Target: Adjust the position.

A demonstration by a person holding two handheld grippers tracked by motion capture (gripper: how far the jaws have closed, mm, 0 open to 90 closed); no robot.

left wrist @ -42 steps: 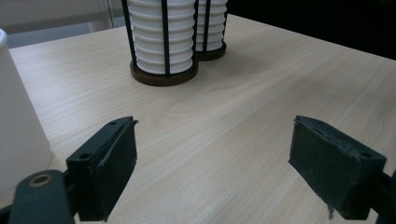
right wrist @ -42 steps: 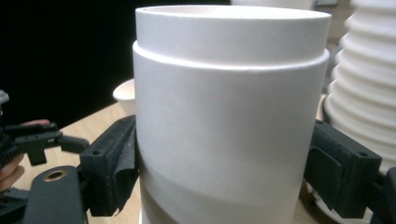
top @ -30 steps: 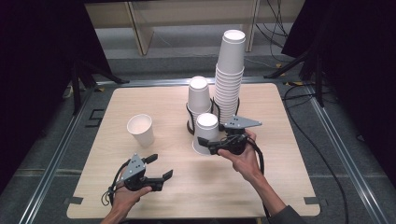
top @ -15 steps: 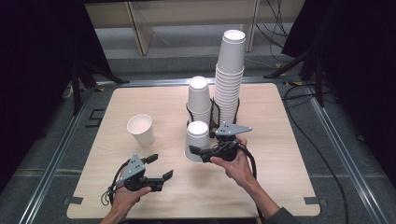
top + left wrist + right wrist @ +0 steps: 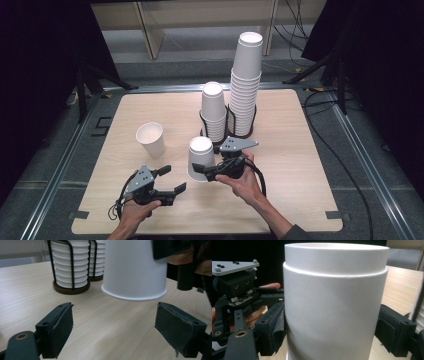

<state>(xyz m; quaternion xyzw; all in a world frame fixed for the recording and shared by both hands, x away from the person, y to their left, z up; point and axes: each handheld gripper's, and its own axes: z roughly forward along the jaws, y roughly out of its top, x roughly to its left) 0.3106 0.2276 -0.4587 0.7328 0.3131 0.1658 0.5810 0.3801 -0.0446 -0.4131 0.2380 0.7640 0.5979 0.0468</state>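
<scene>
Left gripper: held low over the table's near edge at about 7 o'clock; its jaws are seen standing apart, with nothing between them.
Left hand: wrapped around the back of that gripper, entering from 6 o'clock.
Right hand: seen just right of the table's middle, at about 5 o'clock, with the forearm running off towards the near right corner.
Right gripper: pointed towards 9 o'clock; its two black pads are pressed on opposite sides of a white paper cup, so it is clamped on that cup.
Held cup: turned upside down, base uppermost, found near the table's centre; in the left gripper view its rim appears to be held just clear of the wood, at 1 o'clock from the left gripper.
Loose cup: stood upright, mouth open, at 9 o'clock, well apart from the held cup.
Short stack: inverted cups kept in a black wire holder, at 12 o'clock just behind the held cup.
Tall stack: more inverted cups in a second wire holder, set just beside the short stack at 1 o'clock.
Table: pale wood with rounded corners.
</scene>
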